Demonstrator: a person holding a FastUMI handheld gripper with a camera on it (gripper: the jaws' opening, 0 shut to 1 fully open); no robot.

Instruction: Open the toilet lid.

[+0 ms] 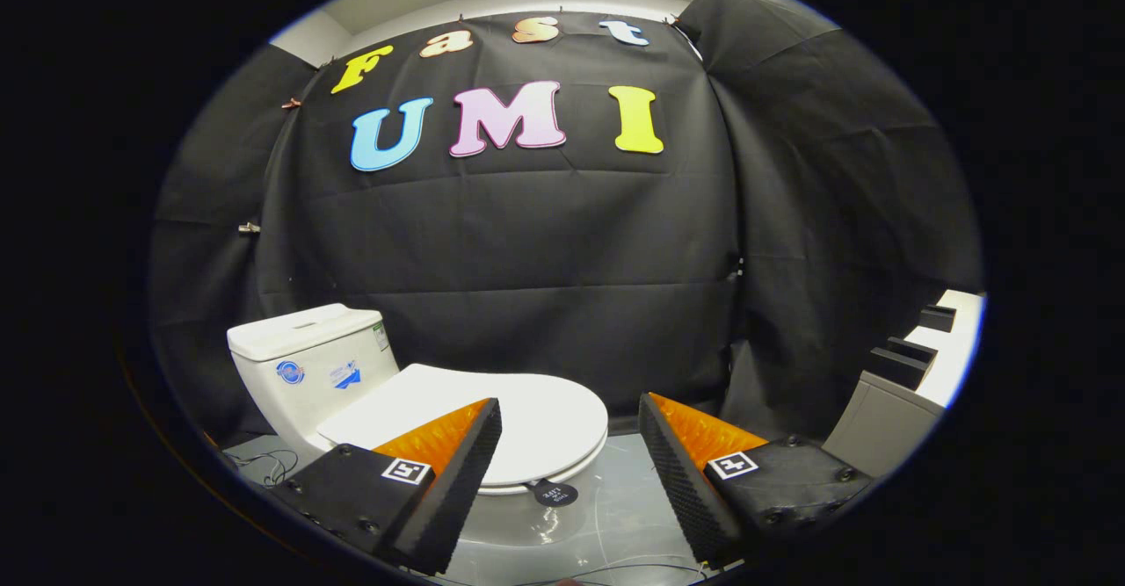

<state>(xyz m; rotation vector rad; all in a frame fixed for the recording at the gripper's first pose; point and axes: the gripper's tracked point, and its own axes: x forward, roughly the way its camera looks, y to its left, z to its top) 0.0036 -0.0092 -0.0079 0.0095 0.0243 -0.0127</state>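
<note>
A white toilet stands on the floor just ahead of my fingers, its tank (303, 362) at the back left. The white lid (527, 419) lies flat and shut over the bowl. A small dark tab (555, 493) hangs from the lid's front rim, in the gap between my fingers. My gripper (569, 432) is open, the fingers wide apart with nothing between them. The left finger (457, 472) overlaps the lid's left front part; the right finger (681, 472) stands off to the lid's right.
Black cloth walls close in behind and to the right of the toilet. A grey glossy floor (615, 516) with thin cables (272, 463) runs under the toilet. A white and grey unit with dark blocks (910, 362) stands at the right.
</note>
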